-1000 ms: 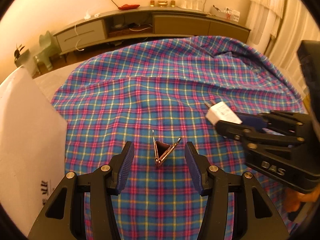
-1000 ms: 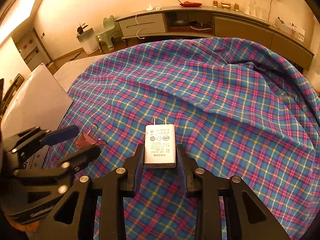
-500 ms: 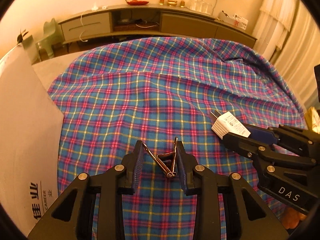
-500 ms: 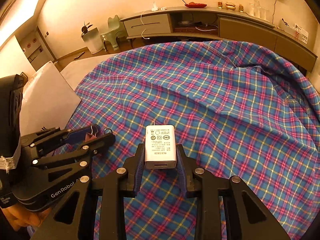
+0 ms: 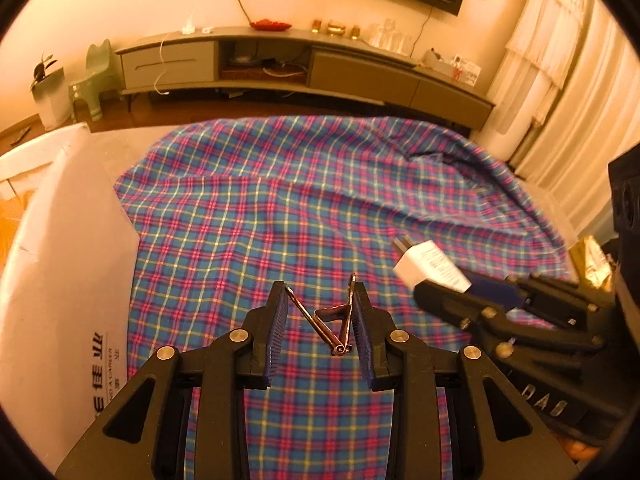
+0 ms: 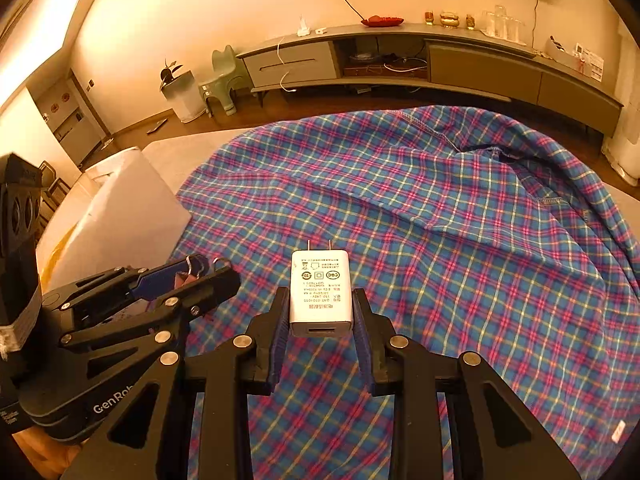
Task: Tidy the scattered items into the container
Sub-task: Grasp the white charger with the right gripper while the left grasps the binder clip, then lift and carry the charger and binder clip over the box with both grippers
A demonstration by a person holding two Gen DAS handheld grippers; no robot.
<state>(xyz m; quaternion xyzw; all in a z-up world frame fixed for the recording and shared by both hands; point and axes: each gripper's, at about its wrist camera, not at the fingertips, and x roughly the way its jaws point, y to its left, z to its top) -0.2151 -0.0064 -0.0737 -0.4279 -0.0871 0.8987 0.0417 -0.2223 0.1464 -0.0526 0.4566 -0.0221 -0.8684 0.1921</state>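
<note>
Plaid cloth (image 5: 320, 208) covered the table beneath both grippers. One binder clip (image 5: 334, 320) sat clamped between the jaws of the left gripper (image 5: 320, 320), held clear of the cloth. One white charger (image 6: 321, 292) sat clamped between the jaws of the right gripper (image 6: 321, 308). Pickup appeared complete; transport remained. Next move likely required carrying both items to the one white box (image 5: 60, 280), left of the left jaws, and releasing inside.
</note>
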